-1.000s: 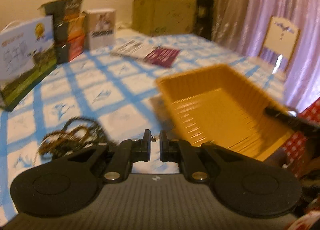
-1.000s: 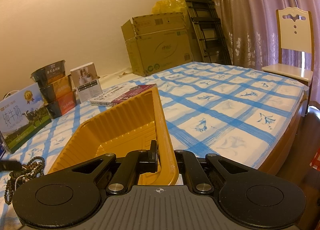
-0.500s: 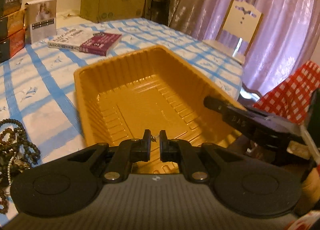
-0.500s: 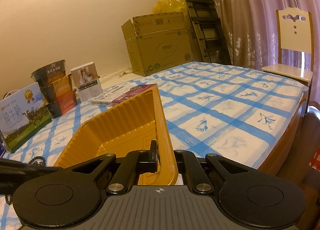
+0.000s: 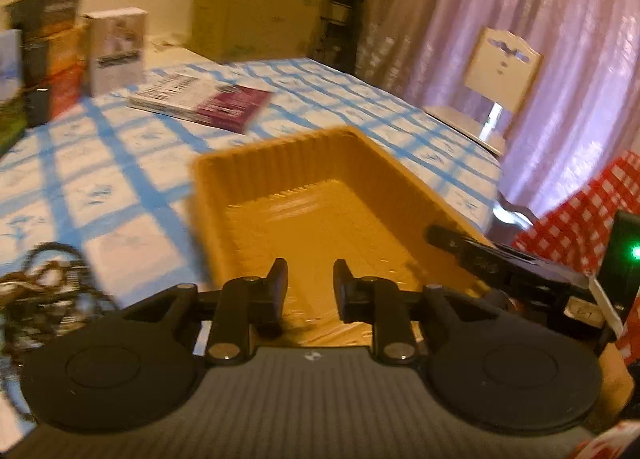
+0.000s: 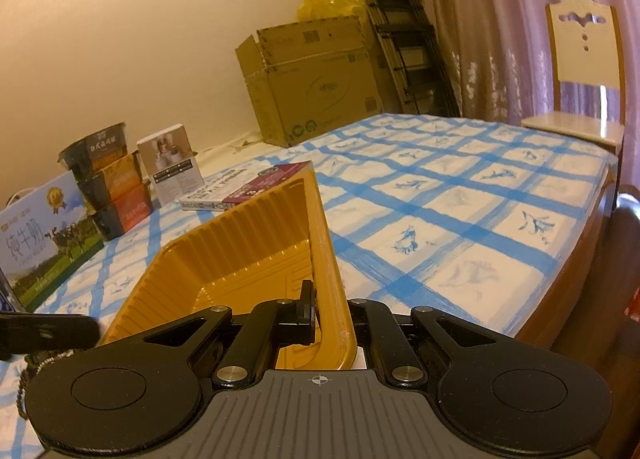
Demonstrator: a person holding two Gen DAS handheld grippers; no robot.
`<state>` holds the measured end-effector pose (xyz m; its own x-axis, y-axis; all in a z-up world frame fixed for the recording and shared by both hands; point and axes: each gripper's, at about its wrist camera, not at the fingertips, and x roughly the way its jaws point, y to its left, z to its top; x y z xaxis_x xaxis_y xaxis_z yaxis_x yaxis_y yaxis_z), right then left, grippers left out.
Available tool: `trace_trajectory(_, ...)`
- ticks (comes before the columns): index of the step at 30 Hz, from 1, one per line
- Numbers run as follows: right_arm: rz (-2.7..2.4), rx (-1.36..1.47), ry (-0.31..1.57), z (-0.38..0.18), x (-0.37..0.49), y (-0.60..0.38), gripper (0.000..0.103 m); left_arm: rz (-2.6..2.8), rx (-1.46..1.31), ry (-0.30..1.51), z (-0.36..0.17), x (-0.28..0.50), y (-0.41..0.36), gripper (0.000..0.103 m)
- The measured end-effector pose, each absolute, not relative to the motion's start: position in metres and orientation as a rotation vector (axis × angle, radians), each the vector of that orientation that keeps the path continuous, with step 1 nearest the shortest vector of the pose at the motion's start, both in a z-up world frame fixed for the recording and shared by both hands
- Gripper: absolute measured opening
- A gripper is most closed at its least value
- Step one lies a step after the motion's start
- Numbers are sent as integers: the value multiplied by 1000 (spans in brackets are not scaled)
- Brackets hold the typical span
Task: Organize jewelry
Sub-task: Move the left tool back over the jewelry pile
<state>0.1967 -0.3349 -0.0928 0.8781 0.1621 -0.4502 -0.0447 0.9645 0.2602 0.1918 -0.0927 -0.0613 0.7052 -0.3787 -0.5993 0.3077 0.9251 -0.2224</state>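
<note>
Beads (image 5: 44,291) lie heaped at the worktop's (image 5: 120,163) near edge — left of the tray (image 5: 312,211); left gripper (image 5: 310,283), fingers just parted and empty, is nearer; right gripper (image 6: 332,313) clamps the tray's rim.

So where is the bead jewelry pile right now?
In the left wrist view the bead jewelry lies on the checked tablecloth at the lower left, just left of the yellow tray.
</note>
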Motion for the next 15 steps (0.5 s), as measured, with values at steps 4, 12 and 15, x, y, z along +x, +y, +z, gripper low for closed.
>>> trace_trajectory(4, 105, 274, 497, -91, 199, -337, 5, -261, -115, 681, -58, 177, -52, 27)
trace_trajectory(12, 104, 272, 498, -91, 199, -337, 5, -1, -98, 761, -79, 143, 27, 28)
trace_trajectory(15, 103, 267, 499, -90, 199, -337, 5, 57, -91, 778, -88, 136, 48, 28)
